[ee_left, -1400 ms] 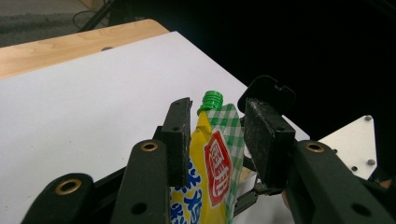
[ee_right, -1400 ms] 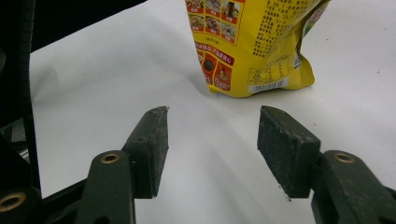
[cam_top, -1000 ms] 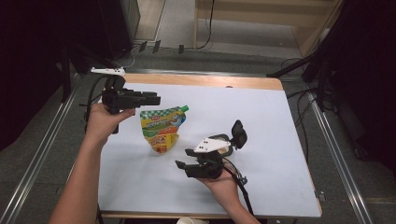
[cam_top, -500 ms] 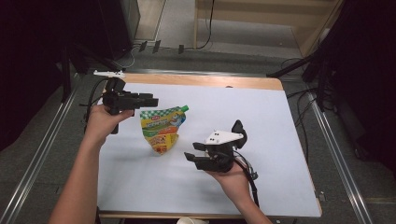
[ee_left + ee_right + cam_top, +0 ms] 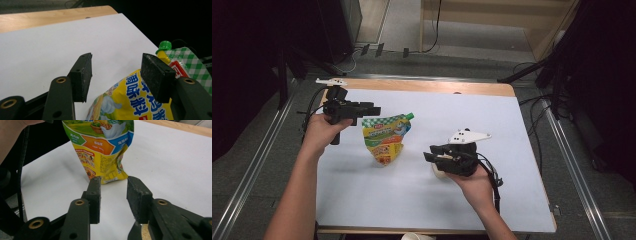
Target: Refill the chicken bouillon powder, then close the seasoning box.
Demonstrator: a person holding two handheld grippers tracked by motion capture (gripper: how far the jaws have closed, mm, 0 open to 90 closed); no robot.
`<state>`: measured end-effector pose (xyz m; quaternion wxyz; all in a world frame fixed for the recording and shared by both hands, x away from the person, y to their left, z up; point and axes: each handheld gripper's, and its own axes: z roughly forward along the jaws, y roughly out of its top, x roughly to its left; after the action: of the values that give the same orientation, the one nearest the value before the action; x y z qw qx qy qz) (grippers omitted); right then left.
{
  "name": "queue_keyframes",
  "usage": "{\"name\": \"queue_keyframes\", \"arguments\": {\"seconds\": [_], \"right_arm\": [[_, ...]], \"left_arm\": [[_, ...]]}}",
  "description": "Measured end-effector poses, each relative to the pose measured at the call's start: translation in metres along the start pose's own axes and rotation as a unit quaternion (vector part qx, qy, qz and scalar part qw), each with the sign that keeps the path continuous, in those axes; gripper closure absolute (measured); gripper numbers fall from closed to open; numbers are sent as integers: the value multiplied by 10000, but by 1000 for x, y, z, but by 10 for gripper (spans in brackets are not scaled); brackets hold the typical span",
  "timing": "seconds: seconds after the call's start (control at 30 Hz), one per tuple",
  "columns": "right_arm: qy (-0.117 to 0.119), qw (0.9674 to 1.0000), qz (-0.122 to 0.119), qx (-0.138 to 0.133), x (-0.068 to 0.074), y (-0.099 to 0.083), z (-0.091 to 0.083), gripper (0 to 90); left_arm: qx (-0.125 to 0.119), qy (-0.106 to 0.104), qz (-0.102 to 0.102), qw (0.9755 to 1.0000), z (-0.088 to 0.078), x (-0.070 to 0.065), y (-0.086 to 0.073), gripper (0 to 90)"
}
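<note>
Looks like the reach-in step: soft, shiny, crinkly pouch (image 5: 385,138) with a green screw cap (image 5: 165,46), lying flat just left of the middle of the high view on the smooth white table (image 5: 512,150). Left gripper (image 5: 371,108) at the upper left, jaws just opening wide, apart over the pouch top, squeezing nothing. Right gripper (image 5: 430,154) right of middle, jaws just closing but still parted, empty, aimed at the pouch bottom; next, probably sliding in to pinch that thin edge.

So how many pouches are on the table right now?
1. The yellow spouted pouch lies on the white sheet, just off the left gripper and ahead of the right gripper. Something pale sits partly hidden under the right gripper.
</note>
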<state>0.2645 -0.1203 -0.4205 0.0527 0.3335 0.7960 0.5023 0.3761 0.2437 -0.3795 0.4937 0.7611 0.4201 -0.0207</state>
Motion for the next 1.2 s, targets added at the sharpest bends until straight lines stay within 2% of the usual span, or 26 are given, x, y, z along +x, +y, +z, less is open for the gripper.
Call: {"name": "queue_keyframes", "arguments": {"seconds": [0.17,0.27,0.4,0.83,1.2], "right_arm": [[-57,10000,17,59,-3,3,-6,792],[-46,10000,68,30,-7,6,-13,836],[-156,9998,83,-14,-12,11,-25,899],[-328,9990,245,-153,-34,20,-61,900],[-628,9967,437,-273,-53,19,-85,900]], "left_arm": [[21,1,1,10000,2,2,-2,425],[46,-11,-44,10000,3,4,-3,420],[48,-41,-83,9999,3,6,-3,420],[72,-40,-68,9999,5,7,-5,420],[172,-29,-45,9998,10,7,-7,414]]}}
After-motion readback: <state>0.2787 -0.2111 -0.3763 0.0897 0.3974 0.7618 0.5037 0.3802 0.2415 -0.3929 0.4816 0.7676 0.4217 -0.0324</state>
